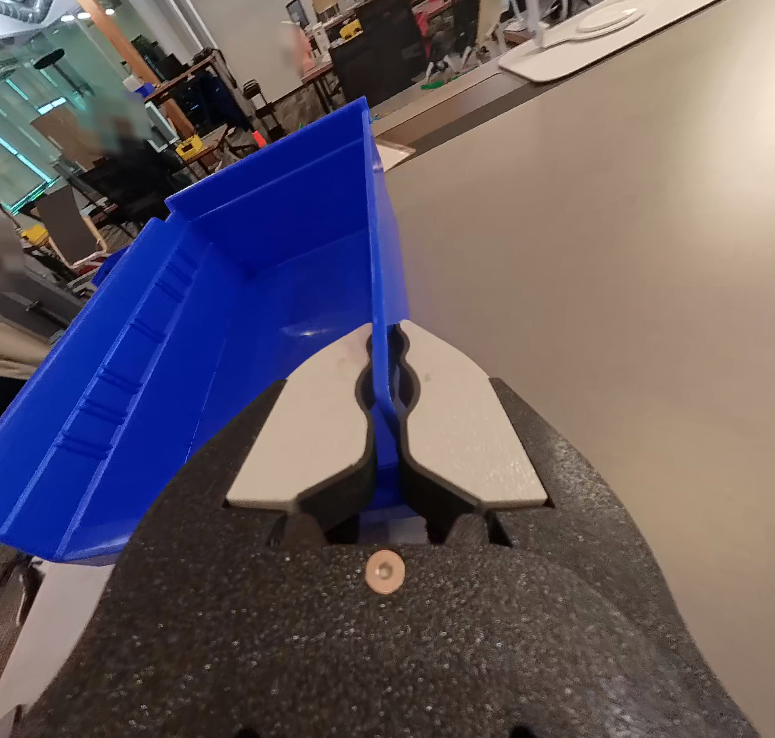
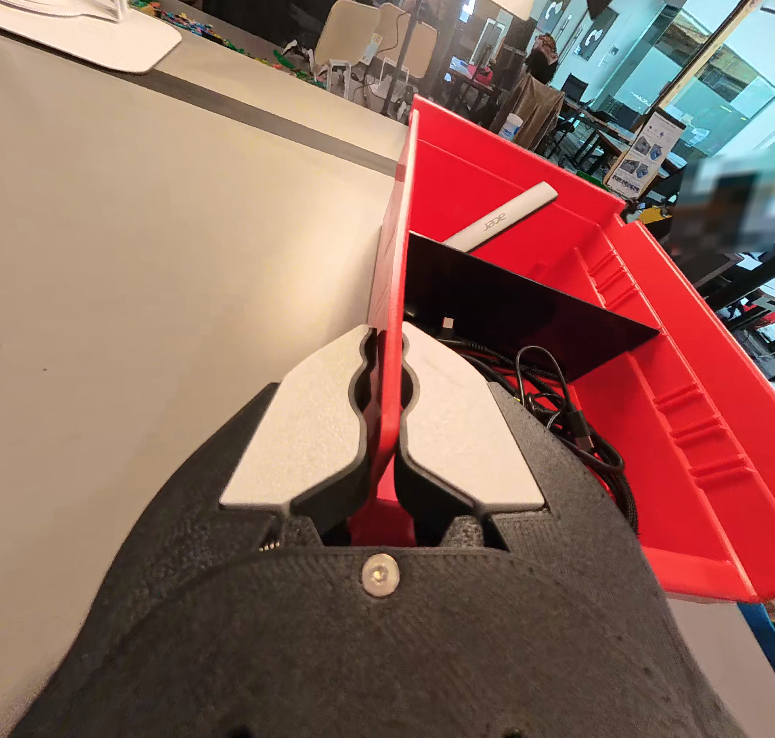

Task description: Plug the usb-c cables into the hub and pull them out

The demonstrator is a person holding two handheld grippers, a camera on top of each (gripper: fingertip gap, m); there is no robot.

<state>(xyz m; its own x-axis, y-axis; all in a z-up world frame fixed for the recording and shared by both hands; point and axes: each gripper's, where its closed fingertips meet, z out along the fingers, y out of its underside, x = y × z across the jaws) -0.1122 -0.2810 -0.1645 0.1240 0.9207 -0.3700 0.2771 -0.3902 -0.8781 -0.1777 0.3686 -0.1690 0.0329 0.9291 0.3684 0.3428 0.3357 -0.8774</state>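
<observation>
My left gripper point(image 1: 385, 340) is shut on the right side wall of an empty blue bin point(image 1: 268, 281), which is tilted and sits at the table's left edge. My right gripper point(image 2: 388, 340) is shut on the left side wall of a red bin point(image 2: 608, 340). A black divider point(image 2: 524, 298) splits the red bin. The far part holds a grey hub point(image 2: 503, 214) leaning against the wall. The near part holds a tangle of black usb-c cables point(image 2: 566, 416), with one silver plug point(image 2: 448, 323) showing near the divider.
The beige table top point(image 1: 587, 298) spreads to the right of the blue bin and to the left of the red bin point(image 2: 167, 256). A white flat stand base point(image 2: 105, 42) lies at the table's far edge. Office desks and chairs fill the background. The left gripper's tips are roughly 65 centimeters from the right gripper's.
</observation>
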